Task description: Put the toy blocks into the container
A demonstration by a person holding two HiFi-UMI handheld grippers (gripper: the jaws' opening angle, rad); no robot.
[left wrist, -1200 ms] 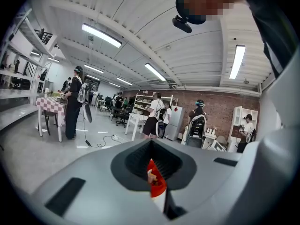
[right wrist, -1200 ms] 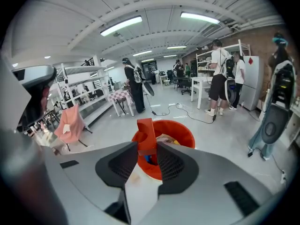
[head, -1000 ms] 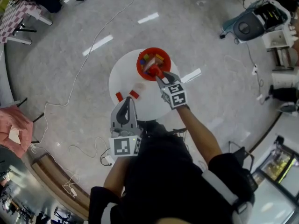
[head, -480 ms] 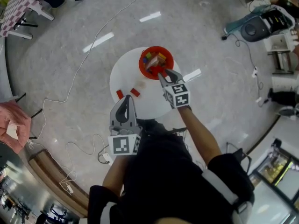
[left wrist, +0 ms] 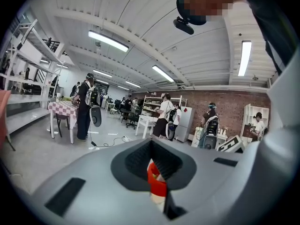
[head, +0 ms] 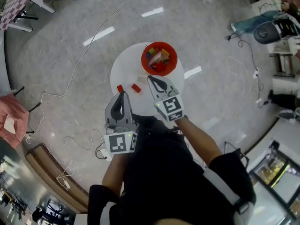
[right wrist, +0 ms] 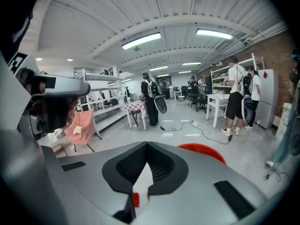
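A red bowl (head: 159,58) holding several coloured blocks stands at the far side of the round white table (head: 126,71). Two red blocks (head: 136,88) (head: 120,88) lie on the table's left half. My right gripper (head: 151,78) hovers just short of the bowl, shut with nothing in it; in the right gripper view its jaws (right wrist: 146,147) meet, the bowl's rim (right wrist: 201,152) shows beyond them and a red block (right wrist: 135,199) through the slit. My left gripper (head: 123,94) hangs at the near edge, close to the two blocks, shut and empty (left wrist: 151,144).
The small table stands alone on a grey polished floor crossed by white cables (head: 70,88). A pink chair (head: 11,118) is at the left, machines and bins (head: 276,29) at the right. People stand far off in the room.
My right gripper let a red block go over the bowl, drew back toward me and shut. The left gripper shifted only slightly.
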